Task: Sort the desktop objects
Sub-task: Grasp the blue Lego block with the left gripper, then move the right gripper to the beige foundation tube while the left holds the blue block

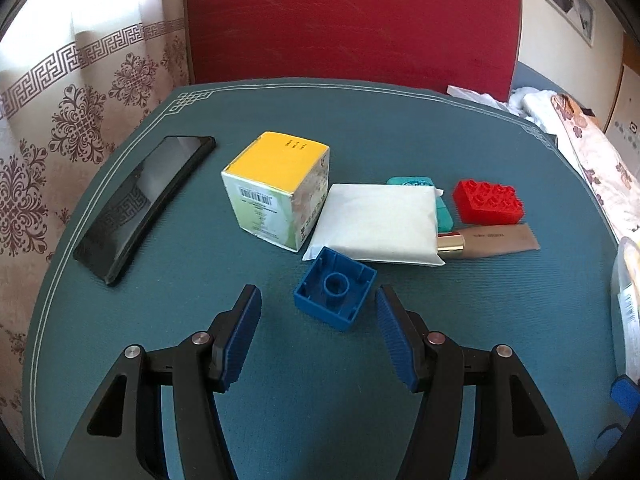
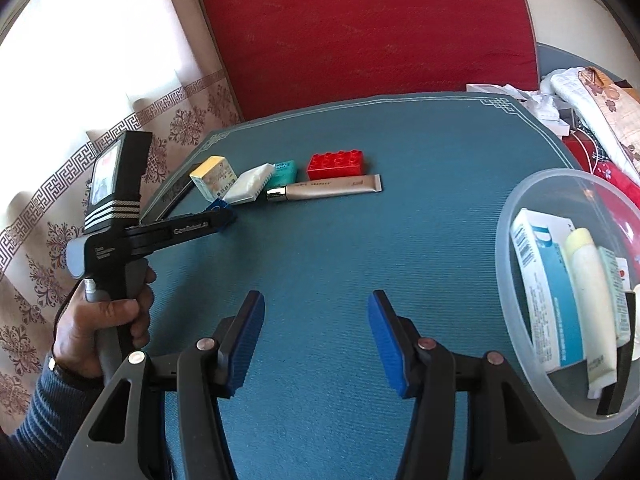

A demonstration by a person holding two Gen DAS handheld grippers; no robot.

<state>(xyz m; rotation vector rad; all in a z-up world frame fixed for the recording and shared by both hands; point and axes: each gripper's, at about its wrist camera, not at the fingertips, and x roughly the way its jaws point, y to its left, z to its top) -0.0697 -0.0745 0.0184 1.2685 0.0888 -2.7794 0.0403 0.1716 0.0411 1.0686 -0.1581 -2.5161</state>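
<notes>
Desktop objects lie in a loose cluster on the teal mat point(image 1: 120, 360). From the left: a black phone point(image 1: 144, 204) lying flat and apart, a yellow-topped carton point(image 1: 276, 188), a white packet point(image 1: 380, 224) leaning on it, a teal floss case point(image 1: 444, 210) tucked behind, a red building brick point(image 1: 490, 202), and a beige tube point(image 1: 492, 240).

In front, a blue brick point(image 1: 336, 288) sits upside down. The left gripper point(image 1: 318, 300) points at it, jaws apart and empty, probably lining up a grasp.

The right gripper point(image 2: 316, 306) is likewise open and empty, beside a clear bowl point(image 2: 516, 200) already holding tubes and boxes.
</notes>
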